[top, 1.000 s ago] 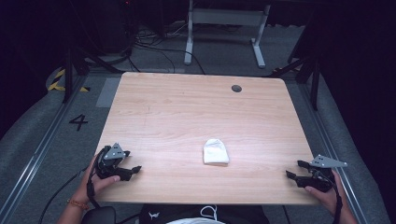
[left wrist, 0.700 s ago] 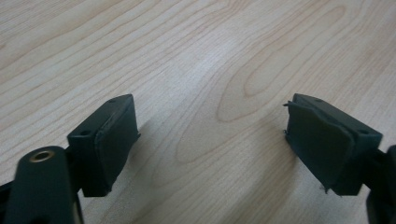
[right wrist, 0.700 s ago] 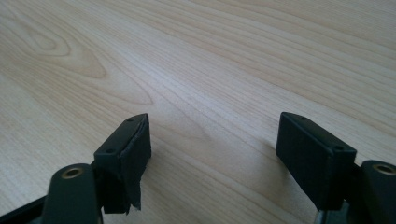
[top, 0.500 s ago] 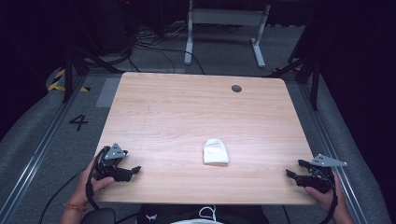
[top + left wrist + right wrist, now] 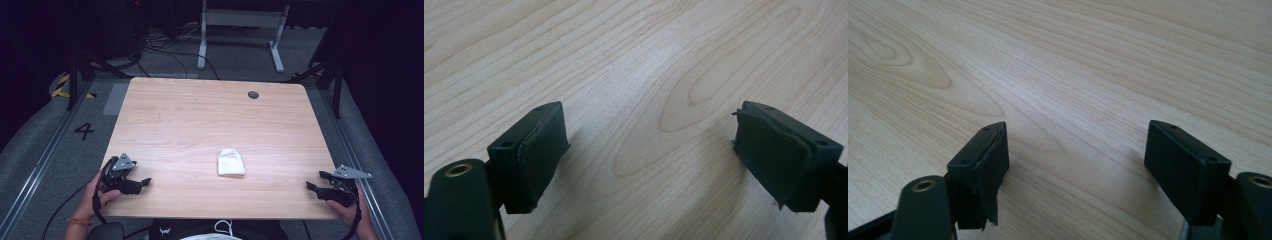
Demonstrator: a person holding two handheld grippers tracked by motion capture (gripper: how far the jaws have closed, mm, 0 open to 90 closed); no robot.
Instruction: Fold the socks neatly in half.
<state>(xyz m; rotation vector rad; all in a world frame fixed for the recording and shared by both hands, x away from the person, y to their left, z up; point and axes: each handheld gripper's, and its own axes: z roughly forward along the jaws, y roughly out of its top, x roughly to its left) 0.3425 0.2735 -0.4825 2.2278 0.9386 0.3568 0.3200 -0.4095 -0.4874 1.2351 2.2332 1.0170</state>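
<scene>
Cloth, small white folded bundle (image 5: 231,162), mid-desk (image 5: 200,115): probably soft, light; pinch edge. Left claw (image 5: 649,150) just widened, empty; right claw (image 5: 1078,160) wide, empty.

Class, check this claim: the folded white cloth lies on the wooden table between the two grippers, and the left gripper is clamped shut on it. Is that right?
Not quite. The left gripper is open and empty, apart from the folded white cloth, as the high view shows. The cloth does lie on the wooden table between the two grippers.

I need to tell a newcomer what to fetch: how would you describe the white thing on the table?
On the light wooden table, look near the front edge, about midway between the sides. There lies a small white folded cloth bundle, the sole loose item on the wood.
</scene>
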